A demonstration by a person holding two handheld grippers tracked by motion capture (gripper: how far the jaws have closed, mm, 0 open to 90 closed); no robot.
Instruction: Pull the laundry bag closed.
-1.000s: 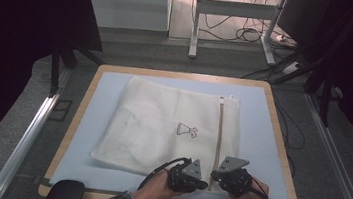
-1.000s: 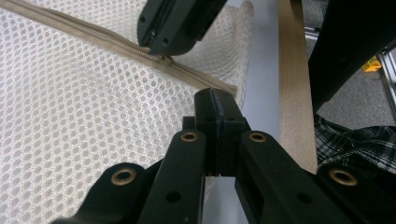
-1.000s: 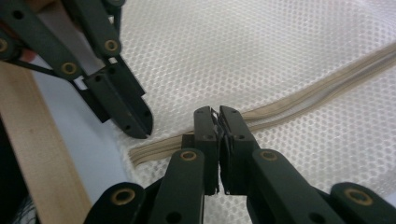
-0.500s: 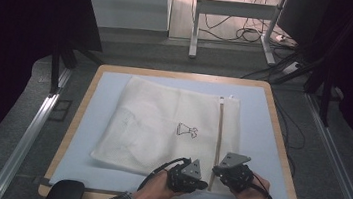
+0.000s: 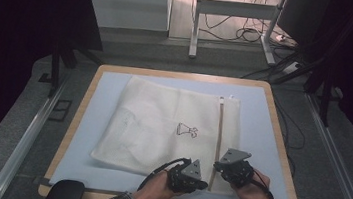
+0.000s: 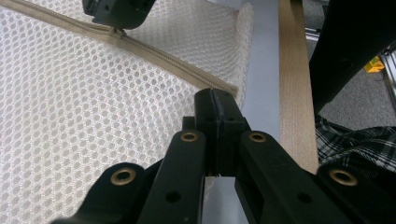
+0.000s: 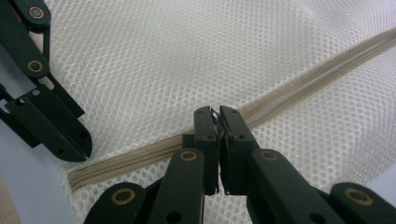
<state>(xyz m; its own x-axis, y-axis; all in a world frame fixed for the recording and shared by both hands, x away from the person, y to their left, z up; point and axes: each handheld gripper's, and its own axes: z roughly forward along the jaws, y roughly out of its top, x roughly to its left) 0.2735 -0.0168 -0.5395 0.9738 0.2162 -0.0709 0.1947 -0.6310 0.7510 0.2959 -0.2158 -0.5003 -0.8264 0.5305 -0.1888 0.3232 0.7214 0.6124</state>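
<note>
Broadly, one worktop (image 5: 267, 120) with a pale blue surface and a wooden rim is seen from the high view, and on it one white mesh laundry bag (image 5: 161, 123) is laid flat, slightly skewed, covering most of the middle and reaching from near the far edge almost to the near edge. One small dark printed figure (image 5: 187, 130) is carried on the bag's upper face. One beige zipper (image 5: 218, 134) is run from far to near along the right part of the bag, and its whole visible length appears shut. Two hand-held grippers are counted, both at the near end of that zipper: the left hand-held gripper (image 5: 201, 184) is set just left of it and the right hand-held gripper (image 5: 218, 166) directly on it. In the left gripper view the left one's jaws are clenched together at the bag's near corner, where the zipper ends; whether mesh is pinched between the pads cannot be told. In the right gripper view the right one's jaws are clenched on the zipper line, seemingly on the small pull (image 7: 215, 113), though that part is too small to be sure of. Judged from this, the bag has been anchored and the pull grasped, while the opening of the zipper towards the far edge is not yet begun.
</note>
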